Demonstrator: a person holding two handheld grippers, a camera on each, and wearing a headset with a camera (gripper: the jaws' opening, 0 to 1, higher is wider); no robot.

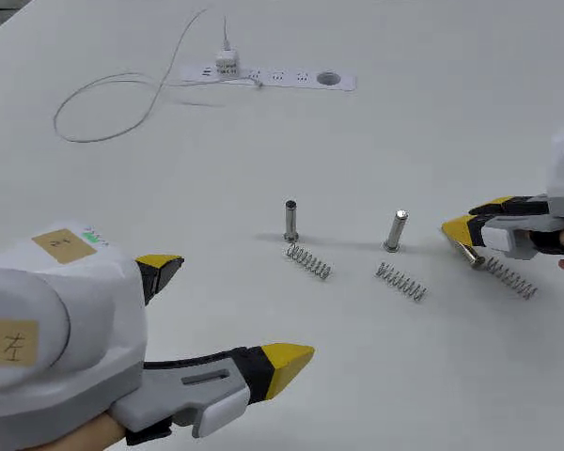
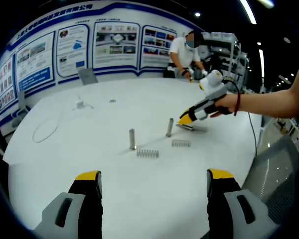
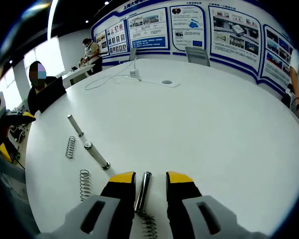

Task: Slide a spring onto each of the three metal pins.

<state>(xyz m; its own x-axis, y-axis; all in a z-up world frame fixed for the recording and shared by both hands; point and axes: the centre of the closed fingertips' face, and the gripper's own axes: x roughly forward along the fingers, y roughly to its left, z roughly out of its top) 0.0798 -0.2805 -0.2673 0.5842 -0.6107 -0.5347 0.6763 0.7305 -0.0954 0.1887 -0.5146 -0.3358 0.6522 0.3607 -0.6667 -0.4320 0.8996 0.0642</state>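
Note:
Two metal pins stand upright on the white table, one (image 1: 290, 221) on the left and one (image 1: 396, 230) on the right. A loose spring (image 1: 308, 260) lies by the first and another spring (image 1: 399, 281) by the second. A third pin (image 1: 468, 252) lies flat with a third spring (image 1: 508, 276) at its end. My right gripper (image 1: 462, 230) is low over that pin; in the right gripper view the pin (image 3: 143, 189) lies between the narrowly parted jaws of my right gripper (image 3: 149, 181), with a gap on one side. My left gripper (image 1: 224, 315) hovers open and holds nothing at the near left.
A white power strip (image 1: 268, 77) with a plugged-in charger and a looping cable (image 1: 122, 94) lies at the far side of the table. A person (image 2: 184, 50) stands beyond the table's far edge. Bare tabletop surrounds the pins.

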